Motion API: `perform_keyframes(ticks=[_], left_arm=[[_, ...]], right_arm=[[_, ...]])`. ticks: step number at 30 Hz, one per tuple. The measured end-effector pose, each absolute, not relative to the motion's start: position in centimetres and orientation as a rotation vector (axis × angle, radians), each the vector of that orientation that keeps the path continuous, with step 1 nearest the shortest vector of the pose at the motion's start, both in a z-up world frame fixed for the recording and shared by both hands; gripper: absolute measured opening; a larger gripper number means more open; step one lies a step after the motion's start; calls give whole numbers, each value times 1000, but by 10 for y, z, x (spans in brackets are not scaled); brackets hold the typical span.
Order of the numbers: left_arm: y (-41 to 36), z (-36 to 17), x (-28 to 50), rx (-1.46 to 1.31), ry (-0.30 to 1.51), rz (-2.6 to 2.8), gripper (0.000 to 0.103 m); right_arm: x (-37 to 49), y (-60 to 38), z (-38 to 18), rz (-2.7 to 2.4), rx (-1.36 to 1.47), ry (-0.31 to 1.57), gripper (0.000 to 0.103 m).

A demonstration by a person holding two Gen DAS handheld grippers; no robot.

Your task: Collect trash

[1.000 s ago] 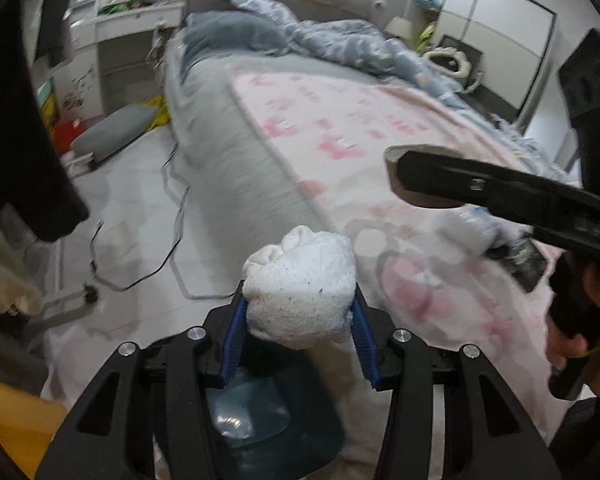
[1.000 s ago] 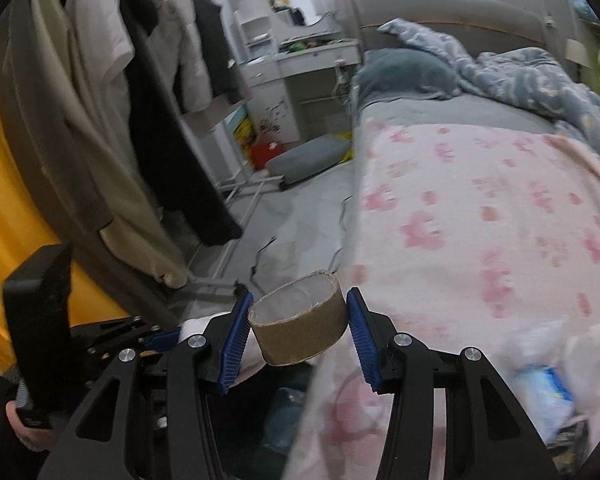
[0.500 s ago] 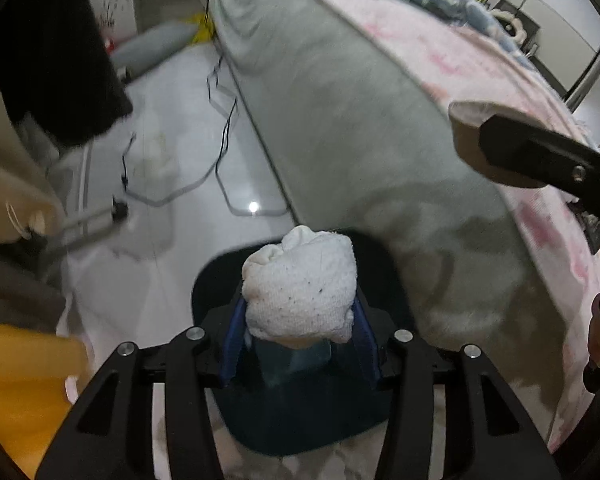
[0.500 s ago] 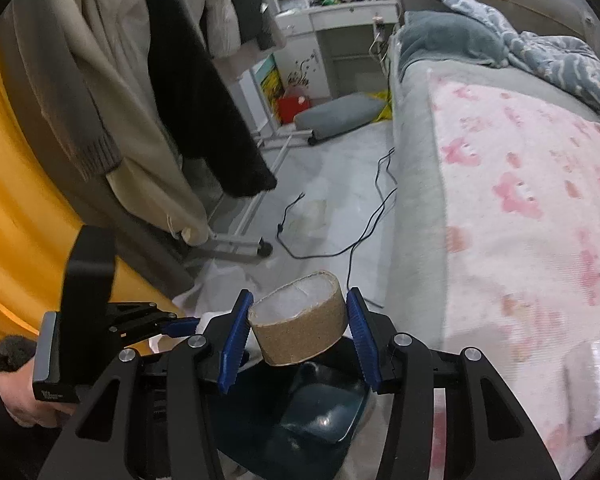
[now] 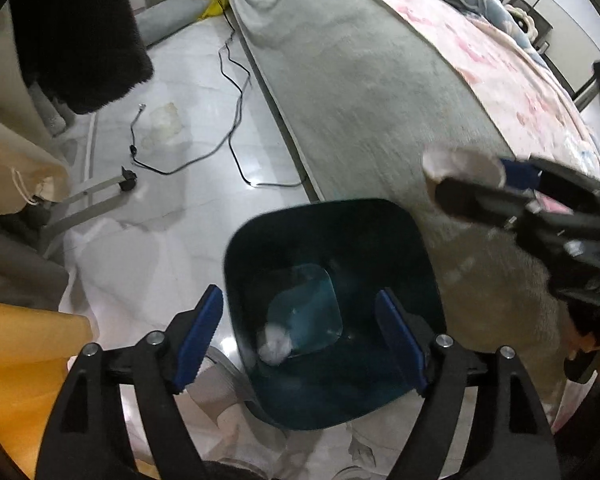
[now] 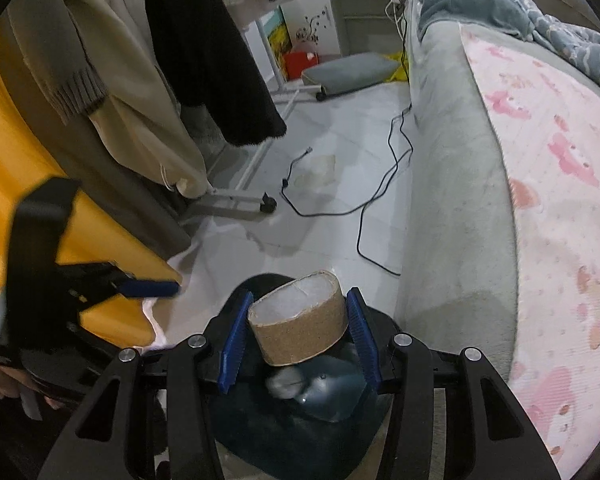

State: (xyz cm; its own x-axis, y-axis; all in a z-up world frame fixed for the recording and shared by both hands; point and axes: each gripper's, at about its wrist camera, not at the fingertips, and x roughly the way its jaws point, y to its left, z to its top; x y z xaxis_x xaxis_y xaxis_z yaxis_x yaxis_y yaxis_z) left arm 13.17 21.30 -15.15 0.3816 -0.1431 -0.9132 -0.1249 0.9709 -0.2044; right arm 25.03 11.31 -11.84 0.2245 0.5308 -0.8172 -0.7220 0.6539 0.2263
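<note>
A dark teal trash bin stands on the floor beside the bed. My left gripper is open and empty right above it. A white paper wad lies at the bin's bottom; it also shows in the right wrist view. My right gripper is shut on a brown cardboard roll and holds it over the bin. The roll and right gripper also show at the right of the left wrist view.
The grey bed side with a pink blanket runs along the right. Black cables lie on the white floor. A clothes rack with hanging coats and yellow fabric stand at the left.
My left gripper opened and the white paper wad dropped into the bin. Both grippers moved down over the bin; the right still holds the roll.
</note>
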Motion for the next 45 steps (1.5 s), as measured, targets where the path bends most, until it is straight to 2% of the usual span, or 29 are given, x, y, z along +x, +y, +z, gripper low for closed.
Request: perform_keyframes(ticks=[6, 18, 22, 24, 26, 29, 38, 45], left_arm=[[229, -126, 126, -262, 1072, 37, 81], [234, -72, 119, -223, 838, 44, 65], [230, -56, 114, -209, 764, 31, 64], [229, -49, 113, -214, 739, 29, 64], [226, -44, 114, -221, 724, 26, 64], [224, -37, 115, -228, 703, 22, 64], [196, -14, 117, -187, 629, 2, 68], [167, -3, 121, -156, 598, -28, 71]], right_arm=[[252, 119, -136, 851, -238, 1081, 49], [233, 144, -171, 902, -317, 1187, 49], [221, 152, -185, 932, -362, 1235, 49], [217, 155, -191, 942, -377, 1260, 50], [213, 154, -194, 957, -389, 1287, 56], [209, 153, -193, 963, -386, 1291, 67], [213, 130, -147, 963, -323, 1169, 74], [221, 99, -109, 920, -315, 1027, 75]])
